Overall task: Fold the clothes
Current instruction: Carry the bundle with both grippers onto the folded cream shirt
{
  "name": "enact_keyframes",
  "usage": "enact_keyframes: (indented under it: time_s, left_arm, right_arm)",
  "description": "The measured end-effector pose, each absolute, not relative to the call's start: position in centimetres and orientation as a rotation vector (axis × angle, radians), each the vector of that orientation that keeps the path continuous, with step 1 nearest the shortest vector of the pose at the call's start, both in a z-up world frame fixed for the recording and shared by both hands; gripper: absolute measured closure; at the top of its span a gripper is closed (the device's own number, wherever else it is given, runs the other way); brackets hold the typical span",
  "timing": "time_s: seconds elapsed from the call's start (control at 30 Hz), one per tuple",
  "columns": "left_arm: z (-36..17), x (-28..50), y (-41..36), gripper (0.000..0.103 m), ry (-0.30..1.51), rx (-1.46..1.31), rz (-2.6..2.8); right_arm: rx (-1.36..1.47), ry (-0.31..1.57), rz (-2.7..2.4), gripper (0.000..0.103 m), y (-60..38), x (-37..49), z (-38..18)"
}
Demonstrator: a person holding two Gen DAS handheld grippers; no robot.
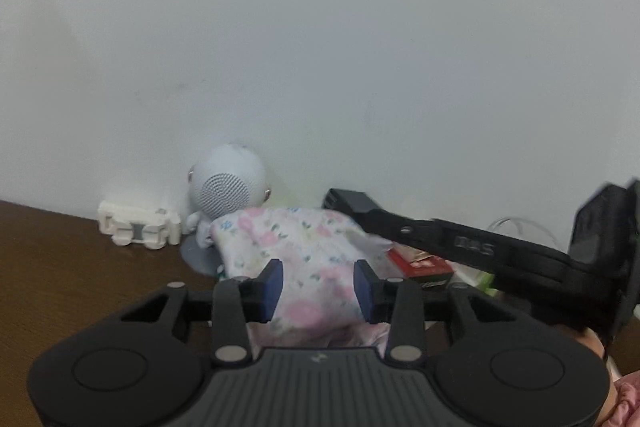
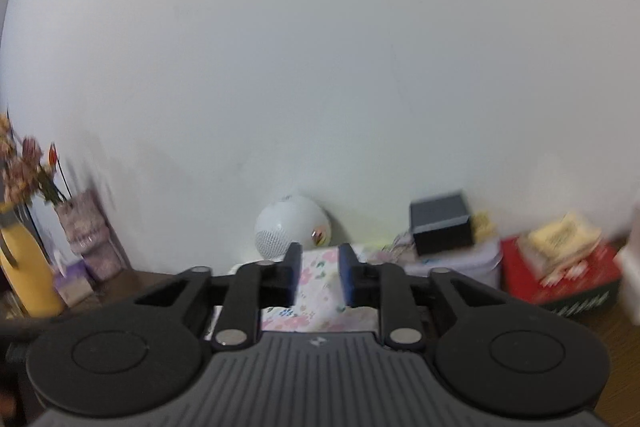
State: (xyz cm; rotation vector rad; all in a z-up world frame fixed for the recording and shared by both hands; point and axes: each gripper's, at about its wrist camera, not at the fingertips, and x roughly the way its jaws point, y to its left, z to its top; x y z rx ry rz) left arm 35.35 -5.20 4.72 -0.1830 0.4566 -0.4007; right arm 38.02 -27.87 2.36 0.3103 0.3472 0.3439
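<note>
A plain white wall (image 1: 320, 47) fills most of what I see, above a dark brown wooden surface (image 1: 60, 267). Against the wall stand a round white speaker (image 1: 224, 183), a white blocky toy (image 1: 138, 229) and a red box (image 2: 560, 279); a yellow bottle (image 2: 24, 275) and flowers (image 2: 24, 167) sit far left. The floral garment (image 1: 304, 267) lies bunched between my left claw (image 1: 319, 285), partly open. My right claw (image 2: 319, 279) is narrower, with the same cloth between its pads; I cannot tell whether either grips.
</note>
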Motion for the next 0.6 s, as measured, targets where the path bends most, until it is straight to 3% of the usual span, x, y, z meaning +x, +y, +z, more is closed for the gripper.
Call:
enact_keyframes:
  time_s: [0.3,0.4,0.47,0.5,0.57,0.6]
  left_arm:
    - [2.1,35.5,-6.7,0.067,0.432,-0.107,-0.384]
    - [2.4,34.9,-6.0,0.060,0.414,-0.145,-0.380]
    - [2.9,34.2,-5.3,0.040,0.389,-0.159,-0.357]
    - [3.2,33.6,-5.1,0.033,0.371,-0.157,-0.338]
    - [3.7,32.4,-4.8,0.008,0.320,-0.131,-0.290]
    - [3.8,31.8,-4.6,0.003,0.288,-0.119,-0.261]
  right_arm:
    - [0.200,0.444,0.304,0.084,-25.7,39.3,0.1]
    - [0.202,0.429,0.314,0.081,-25.9,38.8,0.5]
    - [0.220,0.405,0.322,0.073,-26.4,38.3,1.0]
    - [0.229,0.391,0.324,0.062,-26.7,37.9,1.3]
    - [0.227,0.356,0.326,0.046,-27.1,36.8,2.0]
    - [0.216,0.338,0.330,0.034,-27.1,36.1,2.3]
